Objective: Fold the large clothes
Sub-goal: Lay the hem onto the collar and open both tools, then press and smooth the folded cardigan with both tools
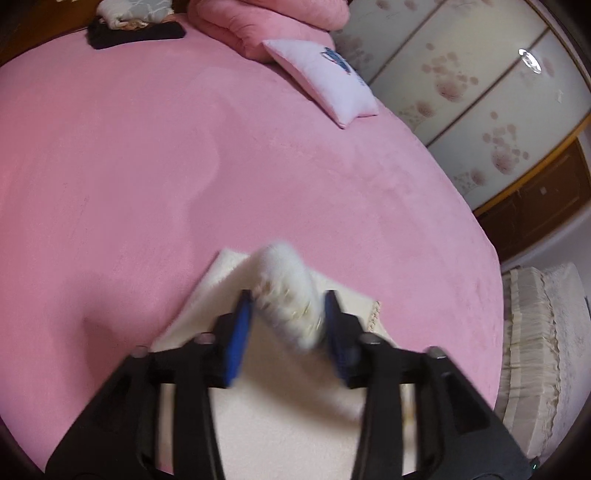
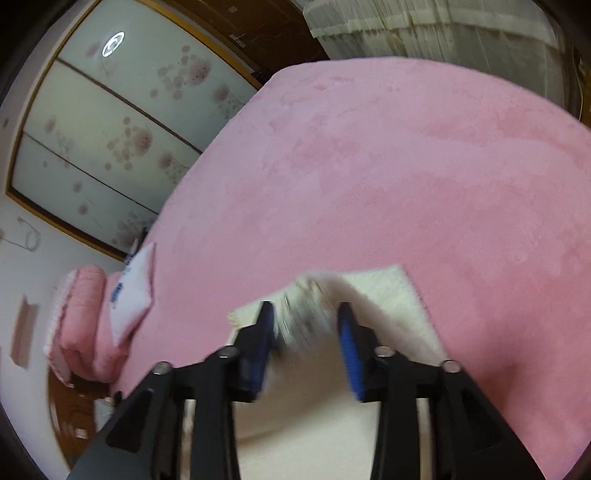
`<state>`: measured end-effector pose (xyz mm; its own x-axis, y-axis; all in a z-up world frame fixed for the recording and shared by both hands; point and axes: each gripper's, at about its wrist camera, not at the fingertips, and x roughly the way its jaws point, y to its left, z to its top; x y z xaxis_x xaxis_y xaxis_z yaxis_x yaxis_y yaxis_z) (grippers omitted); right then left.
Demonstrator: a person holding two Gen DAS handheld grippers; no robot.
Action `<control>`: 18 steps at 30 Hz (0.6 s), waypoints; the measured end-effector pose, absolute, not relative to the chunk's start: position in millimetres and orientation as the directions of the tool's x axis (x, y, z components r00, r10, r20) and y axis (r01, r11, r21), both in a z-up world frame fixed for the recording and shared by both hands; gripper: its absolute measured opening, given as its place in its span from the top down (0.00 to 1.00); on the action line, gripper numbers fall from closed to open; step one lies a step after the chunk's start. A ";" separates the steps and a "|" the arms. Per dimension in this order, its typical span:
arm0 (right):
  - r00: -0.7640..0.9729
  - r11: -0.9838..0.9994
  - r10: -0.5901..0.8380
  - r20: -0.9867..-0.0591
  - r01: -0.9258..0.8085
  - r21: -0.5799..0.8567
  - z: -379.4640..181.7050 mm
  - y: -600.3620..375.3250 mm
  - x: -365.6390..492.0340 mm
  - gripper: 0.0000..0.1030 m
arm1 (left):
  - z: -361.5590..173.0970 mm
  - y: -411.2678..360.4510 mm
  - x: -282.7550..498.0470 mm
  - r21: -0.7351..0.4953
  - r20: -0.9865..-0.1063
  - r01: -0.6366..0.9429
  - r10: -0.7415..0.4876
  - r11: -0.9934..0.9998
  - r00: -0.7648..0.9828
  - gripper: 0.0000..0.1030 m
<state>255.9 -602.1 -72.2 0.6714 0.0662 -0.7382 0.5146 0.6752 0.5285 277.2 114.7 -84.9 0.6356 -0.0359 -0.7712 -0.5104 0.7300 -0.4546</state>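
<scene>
Left wrist view. The left gripper (image 1: 288, 314) has its two blue-padded fingers (image 1: 238, 332) set a moderate way apart, with a bunched roll of the cream garment (image 1: 288, 306) filling the gap between them. The roll touches both pads, so the jaws are closed onto the cloth and hold it raised. The rest of the garment lies flat beneath the gripper on the pink bedspread (image 1: 147, 166), near the bed's close edge; a stitched trim shows at its right corner. At the far side of the bed lie a white pillow (image 1: 325, 81) with a blue print, a folded pink quilt (image 1: 266, 22) just behind it, and a black cloth (image 1: 136, 35) to the left. Sliding doors with a flower pattern (image 1: 480, 92) stand beyond the bed on the right.

Right wrist view. The right gripper (image 2: 306, 321) shows the same posture: its blue-padded fingers (image 2: 351, 350) stand partly apart and a blurred bunch of the cream garment (image 2: 306, 317) is pinched between them, touching both pads. The flat part of the garment spreads below and to the right of the fingers on the pink bedspread (image 2: 406, 166). The white pillow (image 2: 135, 291) and the pink quilt (image 2: 85, 321) lie at the bed's left edge. The flowered doors (image 2: 110, 129) fill the upper left, and a pale curtain (image 2: 424, 26) hangs at the top.
</scene>
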 end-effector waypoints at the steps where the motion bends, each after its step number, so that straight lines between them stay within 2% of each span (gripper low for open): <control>1: 0.669 0.685 0.049 -0.742 0.518 0.512 -74.8 -603.1 257.3 0.48 | -87.7 114.4 274.3 -0.454 -0.766 -0.494 -0.041 0.741 0.642 0.54; 2: 0.664 0.696 0.034 -0.747 0.520 0.495 -73.6 -601.9 259.4 0.41 | -88.0 110.5 271.9 -0.446 -0.762 -0.476 -0.043 0.758 0.646 0.54; 3: 0.663 0.701 0.037 -0.748 0.516 0.492 -82.0 -601.2 259.0 0.39 | -87.8 106.4 272.3 -0.434 -0.765 -0.464 -0.043 0.773 0.643 0.54; 12: 0.617 0.764 0.185 -0.765 0.399 0.507 -121.3 -563.5 235.2 0.40 | -107.1 38.6 253.2 -0.305 -0.859 -0.262 -0.145 0.916 0.492 0.54; 15: 0.575 0.818 0.247 -0.780 0.309 0.486 -132.2 -532.8 227.7 0.53 | -117.1 11.6 233.3 -0.285 -0.875 -0.164 -0.187 0.944 0.446 0.54; 17: 0.538 0.839 0.290 -0.791 0.254 0.481 -139.9 -509.2 218.8 0.66 | -126.6 -5.7 218.4 -0.296 -0.886 -0.111 -0.229 0.949 0.403 0.54; 18: 0.518 0.845 0.320 -0.794 0.223 0.486 -145.6 -494.8 212.1 0.67 | -130.9 -12.5 213.5 -0.310 -0.889 -0.093 -0.254 0.946 0.380 0.54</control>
